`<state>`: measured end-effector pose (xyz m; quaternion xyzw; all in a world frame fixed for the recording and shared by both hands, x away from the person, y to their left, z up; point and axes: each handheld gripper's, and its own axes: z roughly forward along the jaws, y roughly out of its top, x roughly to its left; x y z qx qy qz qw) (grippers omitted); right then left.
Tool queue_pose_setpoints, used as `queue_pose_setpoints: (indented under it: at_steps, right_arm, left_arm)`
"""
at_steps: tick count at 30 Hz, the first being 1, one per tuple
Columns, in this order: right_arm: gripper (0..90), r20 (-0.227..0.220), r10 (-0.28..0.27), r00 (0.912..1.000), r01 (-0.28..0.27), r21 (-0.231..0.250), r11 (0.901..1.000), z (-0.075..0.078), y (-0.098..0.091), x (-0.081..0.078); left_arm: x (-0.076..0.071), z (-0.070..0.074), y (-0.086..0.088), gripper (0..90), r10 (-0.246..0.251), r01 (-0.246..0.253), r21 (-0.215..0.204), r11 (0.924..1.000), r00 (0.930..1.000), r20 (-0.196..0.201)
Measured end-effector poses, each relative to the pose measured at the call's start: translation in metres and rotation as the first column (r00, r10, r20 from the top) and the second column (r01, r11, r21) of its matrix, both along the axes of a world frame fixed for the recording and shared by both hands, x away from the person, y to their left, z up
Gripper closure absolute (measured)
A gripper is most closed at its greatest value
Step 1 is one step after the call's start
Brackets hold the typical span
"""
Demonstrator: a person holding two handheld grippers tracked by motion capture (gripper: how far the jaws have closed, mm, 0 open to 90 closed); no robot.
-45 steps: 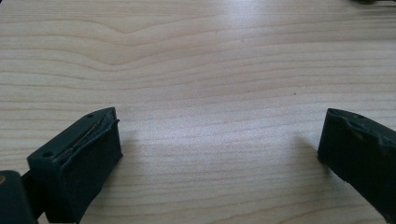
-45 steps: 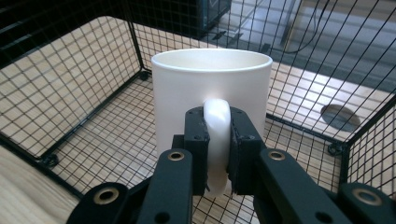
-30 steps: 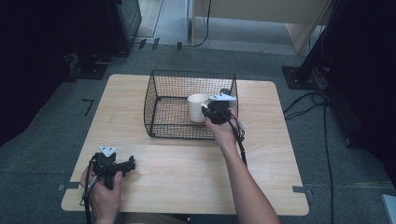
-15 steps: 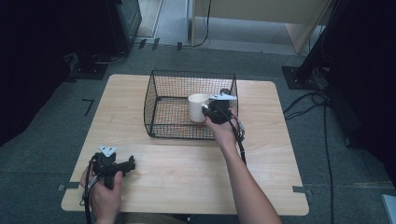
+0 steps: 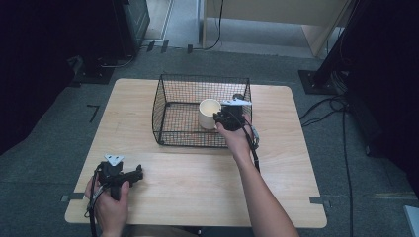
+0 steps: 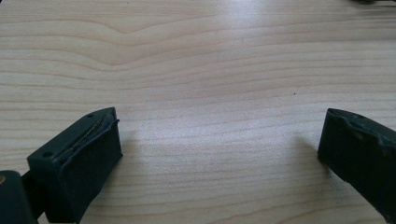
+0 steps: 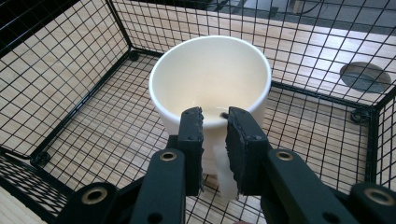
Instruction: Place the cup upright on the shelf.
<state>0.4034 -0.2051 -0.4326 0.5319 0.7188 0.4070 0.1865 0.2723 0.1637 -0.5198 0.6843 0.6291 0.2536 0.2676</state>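
Two tongs, v. different jobs right now. Right tongs (image 7: 215,116) are clamped on the handle of a white mug (image 7: 210,79), jaws nearly together w/ the handle pinched between them, seen clearly in the right gripper view. Mug sits upright inside the wire basket (image 5: 170,89), toward its right side, mouth up, empty as far as I can tell. Whether its base rests on the basket floor or hangs just above it, can't tell.

Key relation: mug lies straight ahead of the right tongs, handle pointing back at them, mug's long axis vertical, tongs coming in roughly level over the basket's right wall. So any move out prob. has to go up first, since the wire walls stand on all sides.

Left tongs (image 6: 219,154) rest well apart from the basket, low at the near left of the worktop (image 5: 296,173), jaws spread wide w/ nothing between, just bare wood beneath. Right hand (image 5: 236,136) is far nearer the mug.

Materials: mug looks glazed ceramic, smooth, slightly tapered, likely slippery at a thin handle grip. Basket is black wire grid, rigid, open top, rectangular. Worktop is pale wood-grain laminate, rounded corners. Jaw pads are black, rubbery, worn at edges.
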Motion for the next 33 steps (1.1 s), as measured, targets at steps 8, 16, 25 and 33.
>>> queue_pose_setpoints:
  at_steps: [8,16,25,33]
  right_arm:
    - [70.1,0.033,0.011,0.9994,-0.012,0.027,0.9996,0.011,-0.002,-0.008]
    - [38.6,0.077,0.061,0.9952,-0.064,0.036,0.9973,0.027,-0.004,-0.03]
    - [11.6,0.055,0.09,0.9945,-0.09,0.007,0.9959,0.027,-0.008,-0.056]
    - [0.0,0.041,0.083,0.9957,-0.083,-0.006,0.9966,0.021,-0.02,-0.08]
  left_arm:
    - [0.0,0.0,0.0,0.0,0.0,0.0,0.0,1.0,1.0,0.0]
    - [0.0,0.0,0.0,0.0,-0.001,0.001,0.0,1.0,1.0,0.0]
    - [0.0,0.0,0.0,0.0,-0.002,0.002,0.001,1.0,1.0,0.0]
    - [0.0,0.0,0.0,0.0,-0.001,0.001,-0.001,1.0,1.0,0.003]
